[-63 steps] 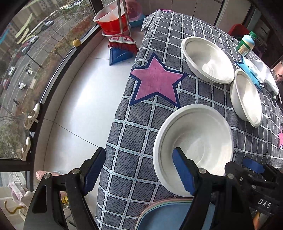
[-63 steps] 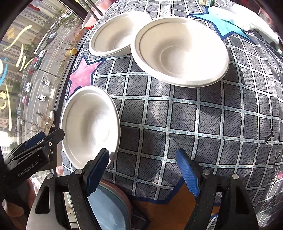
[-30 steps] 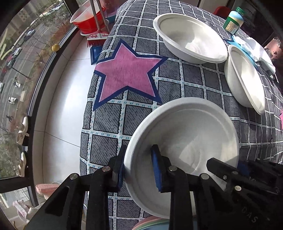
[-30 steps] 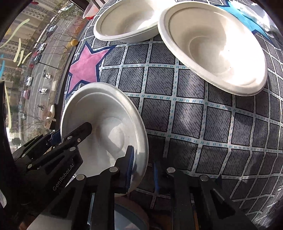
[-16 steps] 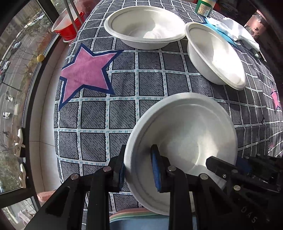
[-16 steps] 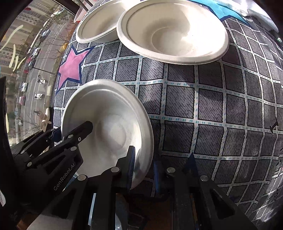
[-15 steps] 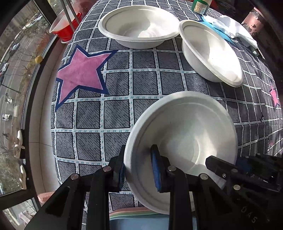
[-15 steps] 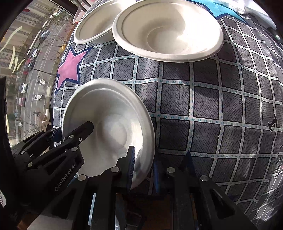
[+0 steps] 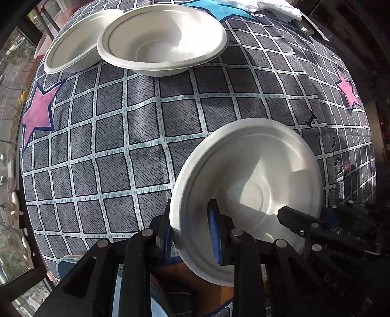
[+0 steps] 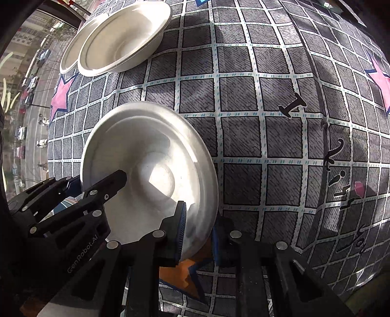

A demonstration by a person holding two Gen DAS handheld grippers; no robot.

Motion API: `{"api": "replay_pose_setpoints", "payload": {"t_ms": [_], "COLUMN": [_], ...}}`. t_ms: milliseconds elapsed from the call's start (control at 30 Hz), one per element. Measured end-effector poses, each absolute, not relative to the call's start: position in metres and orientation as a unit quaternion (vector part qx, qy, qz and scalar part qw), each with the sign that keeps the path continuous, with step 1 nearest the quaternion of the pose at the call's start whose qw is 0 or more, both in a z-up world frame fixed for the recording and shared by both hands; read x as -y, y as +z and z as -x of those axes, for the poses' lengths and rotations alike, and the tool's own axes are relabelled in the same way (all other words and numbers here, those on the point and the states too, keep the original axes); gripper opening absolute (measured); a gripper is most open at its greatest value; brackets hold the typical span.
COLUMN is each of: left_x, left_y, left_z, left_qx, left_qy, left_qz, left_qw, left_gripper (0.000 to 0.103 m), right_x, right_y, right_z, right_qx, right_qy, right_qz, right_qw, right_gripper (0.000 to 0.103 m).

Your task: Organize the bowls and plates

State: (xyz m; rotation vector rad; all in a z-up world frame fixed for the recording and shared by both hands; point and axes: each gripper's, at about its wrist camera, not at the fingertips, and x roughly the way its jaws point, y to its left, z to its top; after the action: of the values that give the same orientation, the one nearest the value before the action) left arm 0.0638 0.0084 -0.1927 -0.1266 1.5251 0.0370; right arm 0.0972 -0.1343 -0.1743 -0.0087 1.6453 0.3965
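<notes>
Three white paper bowls are in view, all empty. At far left the rearmost bowl sits on the checked tablecloth, its right side tucked behind the second bowl, which overlaps it and rests upright. The right wrist view shows the same pair at the far left corner, the rearmost bowl mostly hidden by the second bowl. Pink stars are printed on the cloth, one pink star at the left edge and another at far right. A white cloth lies at the far edge beyond the bowls.

The third bowl is near and to the right, tilted, and gripped from both sides. The left gripper is clenched on its near-left rim: one blue-padded finger sits outside the wall, the other inside the bowl, with only the rim's thickness between them. In the right wrist view the third bowl tips toward the left, and the right gripper pinches its near-right rim the same way, inner pad against the bowl's inside, outer pad behind the wall. Whether the bowl's underside touches the cloth cannot be told. The left gripper reaches into that view from the left, its black finger lying inside the bowl.

Below the left gripper, at the near edge, part of a blue plate shows on a stack of plates.
</notes>
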Motion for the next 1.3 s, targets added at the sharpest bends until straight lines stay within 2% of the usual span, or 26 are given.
{"api": "replay_pose_setpoints", "payload": {"t_ms": [400,500,567,667,700,733,767,800,1033,1300], "left_x": [0.112,0.130,0.131,0.117,0.114,0.114,0.111,0.105,0.073,-0.024], "left_y": [-0.196,-0.196,-0.195,-0.185,-0.181,-0.175,-0.171,-0.168,-0.142,-0.132], "left_z": [-0.043,-0.034,-0.028,-0.003,0.002,0.008,0.012,0.016,0.050,-0.013], "left_qx": [-0.713,-0.717,-0.718,-0.703,-0.696,-0.690,-0.686,-0.683,-0.668,-0.653], "left_qy": [-0.039,-0.047,-0.041,-0.034,-0.031,-0.029,-0.029,-0.030,-0.035,0.028], "left_qz": [0.058,0.061,0.063,0.060,0.057,0.054,0.051,0.049,0.059,0.137], "left_qw": [0.698,0.693,0.692,0.708,0.715,0.722,0.725,0.728,0.741,0.744], "left_gripper": [0.030,0.042,0.065,0.078,0.078,0.080,0.080,0.080,0.080,0.080], "right_x": [0.222,0.227,0.234,0.245,0.251,0.267,0.277,0.282,0.304,0.281], "right_y": [-0.181,-0.180,-0.181,-0.179,-0.175,-0.173,-0.170,-0.167,-0.149,-0.121], "right_z": [-0.086,-0.076,-0.068,-0.076,-0.075,-0.077,-0.078,-0.085,-0.105,-0.146], "right_qx": [-0.762,-0.761,-0.759,-0.751,-0.746,-0.740,-0.733,-0.723,-0.708,-0.684], "right_qy": [0.124,0.126,0.128,0.132,0.131,0.126,0.119,0.119,0.095,0.116], "right_qz": [-0.015,-0.007,-0.012,-0.014,-0.010,-0.004,0.004,0.004,-0.025,0.011], "right_qw": [0.636,0.637,0.638,0.647,0.652,0.660,0.670,0.680,0.699,0.720], "right_gripper": [0.021,0.021,0.021,0.022,0.025,0.042,0.062,0.069,0.071,0.071]}}
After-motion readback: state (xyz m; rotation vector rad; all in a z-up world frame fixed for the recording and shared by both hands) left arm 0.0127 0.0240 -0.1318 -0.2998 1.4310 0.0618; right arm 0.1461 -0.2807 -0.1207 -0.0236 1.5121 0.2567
